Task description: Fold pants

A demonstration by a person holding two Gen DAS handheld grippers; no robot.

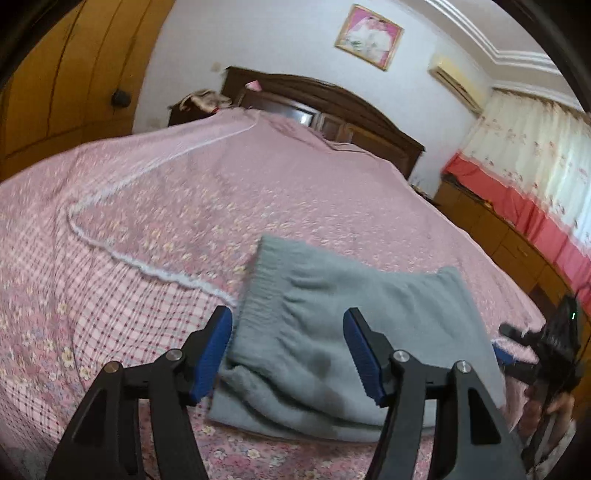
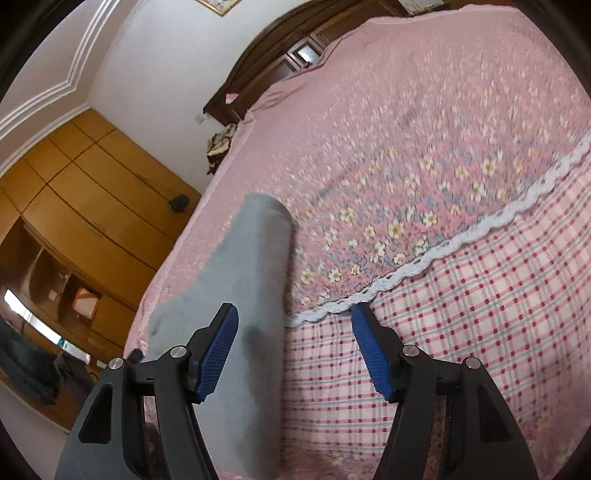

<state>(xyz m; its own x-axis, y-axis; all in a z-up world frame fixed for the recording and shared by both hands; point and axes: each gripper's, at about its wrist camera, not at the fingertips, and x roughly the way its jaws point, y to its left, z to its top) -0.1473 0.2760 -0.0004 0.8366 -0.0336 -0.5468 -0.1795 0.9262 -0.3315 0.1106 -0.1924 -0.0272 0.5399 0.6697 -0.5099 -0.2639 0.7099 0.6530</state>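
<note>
Viewing from the left wrist: the grey pants (image 1: 332, 332) lie on the bedspread (image 1: 147, 221) as a compact folded bundle, waistband outermost; the left gripper (image 1: 288, 354) gapes wide above them, holding nothing. Right wrist view: the right gripper (image 2: 293, 354) likewise spread, empty. Folding appears essentially complete.

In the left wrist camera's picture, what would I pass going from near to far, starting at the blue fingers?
Fingers → folded grey pants → pink floral bedspread → dark wooden headboard → framed picture on the wall.
</note>
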